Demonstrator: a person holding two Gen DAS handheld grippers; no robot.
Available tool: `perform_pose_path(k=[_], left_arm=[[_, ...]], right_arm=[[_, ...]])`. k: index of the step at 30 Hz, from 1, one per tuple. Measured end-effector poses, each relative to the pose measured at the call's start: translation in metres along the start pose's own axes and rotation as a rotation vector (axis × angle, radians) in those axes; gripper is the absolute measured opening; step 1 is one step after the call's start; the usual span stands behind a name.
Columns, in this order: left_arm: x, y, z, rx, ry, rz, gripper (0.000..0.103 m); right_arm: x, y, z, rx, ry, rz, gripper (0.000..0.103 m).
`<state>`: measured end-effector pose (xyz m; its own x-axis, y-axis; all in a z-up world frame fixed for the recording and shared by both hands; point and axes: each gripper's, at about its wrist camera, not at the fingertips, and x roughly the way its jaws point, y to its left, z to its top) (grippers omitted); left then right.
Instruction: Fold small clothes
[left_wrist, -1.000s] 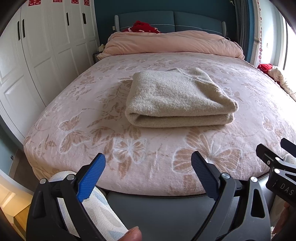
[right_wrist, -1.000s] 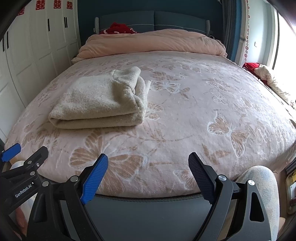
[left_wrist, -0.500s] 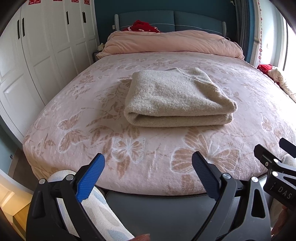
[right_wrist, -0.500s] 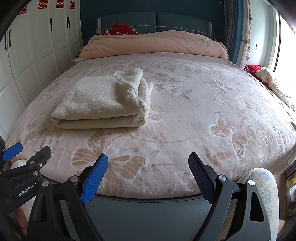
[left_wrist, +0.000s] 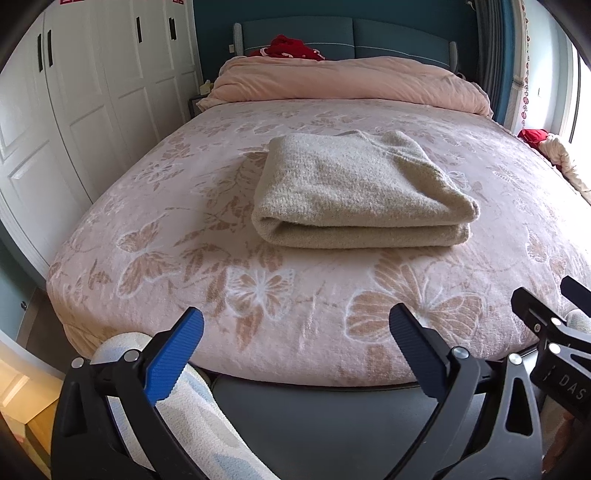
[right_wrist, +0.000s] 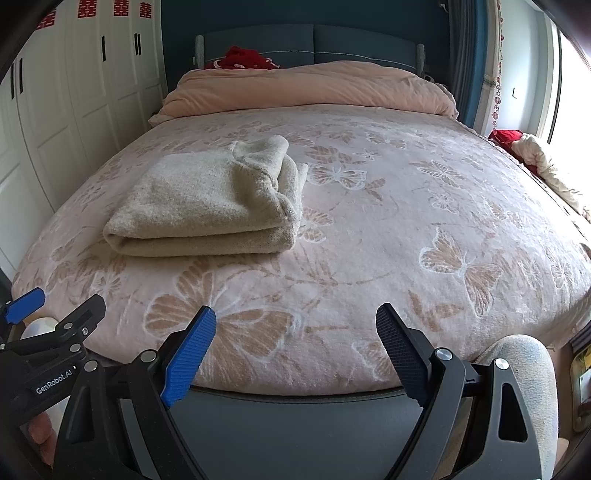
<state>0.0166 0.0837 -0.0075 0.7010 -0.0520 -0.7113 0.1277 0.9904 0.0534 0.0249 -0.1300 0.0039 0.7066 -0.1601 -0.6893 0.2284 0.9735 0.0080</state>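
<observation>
A beige knit garment (left_wrist: 358, 192) lies folded in a thick rectangle on the pink butterfly-patterned bed (left_wrist: 184, 236). It also shows in the right wrist view (right_wrist: 210, 206), left of centre. My left gripper (left_wrist: 295, 328) is open and empty, held off the bed's near edge, well short of the garment. My right gripper (right_wrist: 295, 328) is open and empty too, off the near edge and to the right of the garment. Each gripper shows at the side of the other's view.
A rolled pink duvet (left_wrist: 347, 83) lies at the head of the bed, with a red item (left_wrist: 291, 48) behind it. White wardrobe doors (left_wrist: 92, 92) stand on the left. Clothes (right_wrist: 543, 162) are piled by the window on the right. My knees (right_wrist: 517, 354) are below the bed's edge.
Both grippers have drifted very slightly; the garment has not moved and both stay open.
</observation>
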Motion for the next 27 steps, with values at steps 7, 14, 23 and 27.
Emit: perform_pose_path(k=[7,14,23,27], left_arm=[[-0.0001,0.0044,-0.0016,-0.022,-0.001,0.000,0.098],[-0.0007,-0.0006,-0.0027,0.000,-0.008,0.001,0.098],[0.0003,-0.0020,-0.0024,0.003,0.000,-0.011,0.098],[0.0003,-0.0021,-0.0023,0.004,0.001,-0.002,0.098]], right_arm=[[-0.0005,0.0018,-0.0002,-0.001,0.000,0.000,0.086],[-0.0009,0.0044,-0.0006,-0.016,-0.004,0.011,0.086],[-0.0021,0.0065,-0.0008,-0.019,-0.008,0.018,0.086],[-0.0017,0.0056,-0.0008,-0.019,-0.008,0.021,0.086]])
